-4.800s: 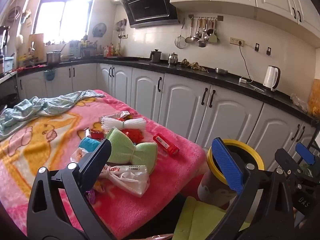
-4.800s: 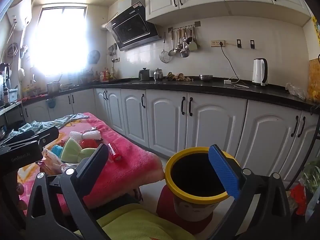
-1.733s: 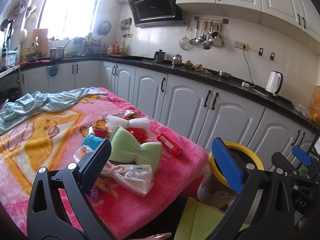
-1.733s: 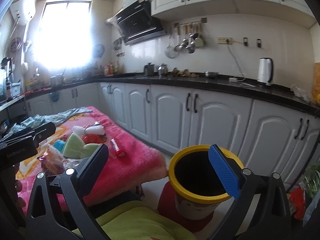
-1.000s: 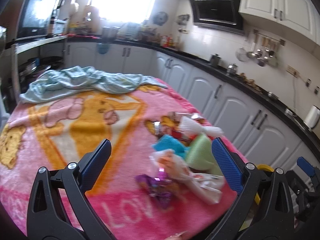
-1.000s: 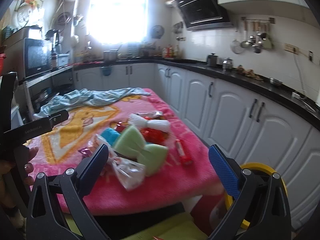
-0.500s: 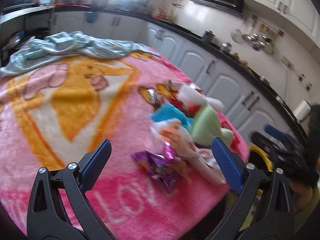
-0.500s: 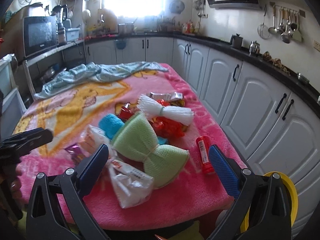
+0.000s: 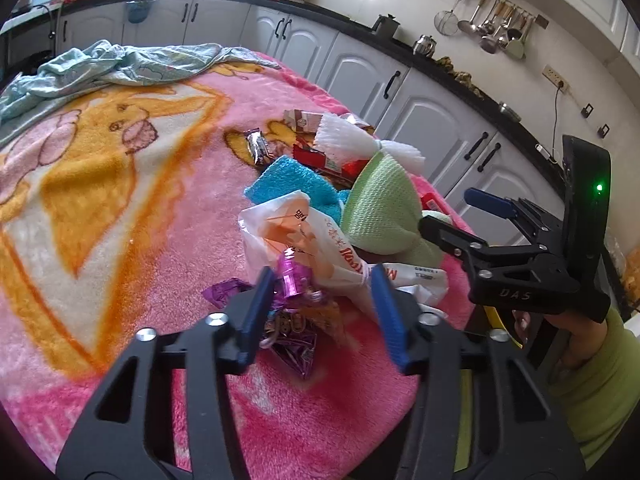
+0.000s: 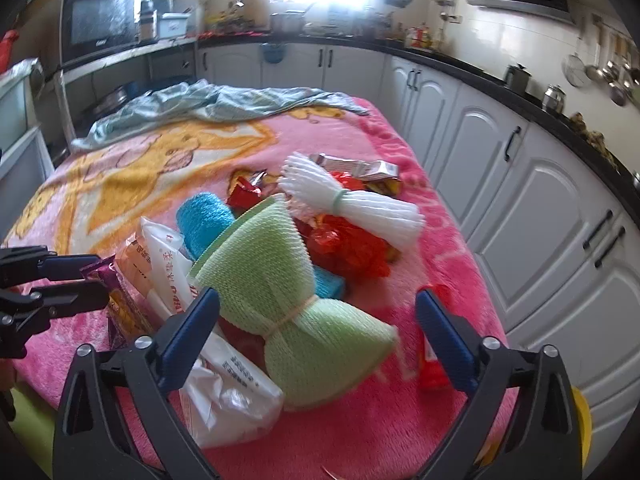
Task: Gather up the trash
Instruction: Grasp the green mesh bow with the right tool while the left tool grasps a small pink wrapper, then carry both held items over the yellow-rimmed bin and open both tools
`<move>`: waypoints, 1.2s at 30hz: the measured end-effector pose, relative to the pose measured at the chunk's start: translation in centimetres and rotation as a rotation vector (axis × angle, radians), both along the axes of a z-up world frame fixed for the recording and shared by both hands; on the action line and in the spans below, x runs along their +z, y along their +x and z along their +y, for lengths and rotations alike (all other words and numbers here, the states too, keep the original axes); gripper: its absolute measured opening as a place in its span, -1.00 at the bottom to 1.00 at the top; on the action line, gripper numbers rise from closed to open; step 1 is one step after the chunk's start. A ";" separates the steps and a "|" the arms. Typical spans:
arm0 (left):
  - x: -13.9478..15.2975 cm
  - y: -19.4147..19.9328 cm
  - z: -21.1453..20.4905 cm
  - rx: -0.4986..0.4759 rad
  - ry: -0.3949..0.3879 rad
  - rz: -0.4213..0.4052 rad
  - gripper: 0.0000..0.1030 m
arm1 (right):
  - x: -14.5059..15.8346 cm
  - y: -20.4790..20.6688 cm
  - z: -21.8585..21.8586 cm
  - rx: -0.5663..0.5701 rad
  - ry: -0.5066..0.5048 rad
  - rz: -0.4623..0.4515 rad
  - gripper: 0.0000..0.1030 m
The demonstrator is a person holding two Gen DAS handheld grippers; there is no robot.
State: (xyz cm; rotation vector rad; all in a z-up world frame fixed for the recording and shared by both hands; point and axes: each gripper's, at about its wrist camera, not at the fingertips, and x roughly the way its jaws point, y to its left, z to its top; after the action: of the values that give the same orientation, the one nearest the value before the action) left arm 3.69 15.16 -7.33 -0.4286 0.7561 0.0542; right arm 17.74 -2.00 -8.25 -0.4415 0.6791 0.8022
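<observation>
I had the left gripper (image 9: 324, 312) closing around the purple wrapper (image 9: 294, 322), pads not yet clearly biting, so squeezing low was best; right gripper (image 10: 316, 336) hung open over the green net (image 10: 296, 308)

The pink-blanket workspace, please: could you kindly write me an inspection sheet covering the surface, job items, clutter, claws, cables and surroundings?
Surface: pink blanket, bare on its near-left part.
Job's things: purple wrapper, white plastic bag, green foam net, white foam net, blue cloth, red wrappers and red tube, heaped together near the cabinet-side edge; yellow-rimmed bin beyond that edge.
Clutter: light-blue cloth crumpled at the far end.
Claws: left claw has just been closing, purple wrapper between its jaws, not visibly clamped; right claw open, at the green foam net.
Cables: one cord hanging from a wall socket.
Surroundings: white cabinets, hanging utensils.
</observation>
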 end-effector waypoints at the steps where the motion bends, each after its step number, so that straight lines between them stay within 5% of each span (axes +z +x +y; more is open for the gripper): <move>1: -0.1 0.1 0.1 0.002 -0.004 0.004 -0.37 | -0.2 0.0 0.6 0.025 -0.017 -0.007 0.74; 3: -0.3 0.2 0.2 0.008 0.001 0.013 -0.56 | -0.7 0.2 1.5 0.061 -0.057 -0.017 0.65; 11: -0.2 0.4 0.5 -0.004 -0.017 0.006 -0.76 | -2.1 0.8 3.8 0.175 -0.135 0.005 0.52; 13: -0.1 0.4 0.4 -0.014 -0.021 -0.001 -0.77 | -1.9 0.8 3.9 0.195 -0.112 0.033 -0.01; 22: 1.6 0.4 -0.7 -0.062 -0.017 -0.056 -0.84 | 0.1 0.9 2.1 0.169 -0.013 0.056 -0.58; 36: 5.1 1.9 -3.8 -0.149 0.011 -0.130 -0.85 | 4.8 0.9 -4.2 0.055 0.149 0.016 -0.64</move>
State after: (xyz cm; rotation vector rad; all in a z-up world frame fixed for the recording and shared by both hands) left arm 5.59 11.40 -2.28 -0.3608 0.6573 -0.1077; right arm 18.62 -6.19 -3.40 -0.3202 0.6190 0.9023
